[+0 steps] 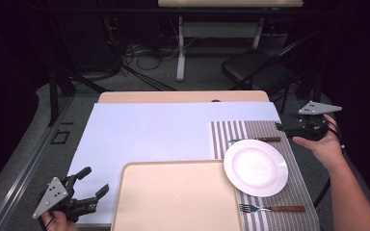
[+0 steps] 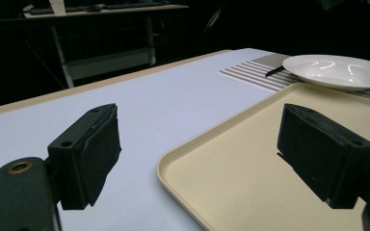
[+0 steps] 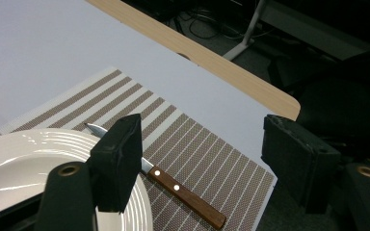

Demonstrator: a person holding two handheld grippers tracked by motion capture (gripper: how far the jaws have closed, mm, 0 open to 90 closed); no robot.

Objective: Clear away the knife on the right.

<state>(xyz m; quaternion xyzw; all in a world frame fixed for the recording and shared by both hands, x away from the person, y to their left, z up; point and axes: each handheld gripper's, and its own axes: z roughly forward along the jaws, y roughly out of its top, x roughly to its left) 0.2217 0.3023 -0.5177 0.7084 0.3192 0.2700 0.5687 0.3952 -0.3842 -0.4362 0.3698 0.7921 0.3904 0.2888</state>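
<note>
Right gripper [image 1: 282, 127] hovers empty, jaws apart, above the wooden-handled knife [image 3: 173, 185] at the striped placemat's [image 3: 212, 144] far edge, beside the white plate [image 1: 255, 167]. Next, probably: drop and clamp the handle. Left gripper [image 1: 94, 183] idles, unclenched.

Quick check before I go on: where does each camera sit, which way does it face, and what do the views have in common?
High view: above the near edge, facing forward and down on the tray; forearms and both hand-held grippers enter below.
Left gripper view: rides the left hand-held gripper, low, looking across the tray toward the plate; open black jaws.
Right gripper view: rides the right hand-held gripper, looking down at the knife on the striped placemat; open jaws.
Shared: the plate appears in all three.
</note>
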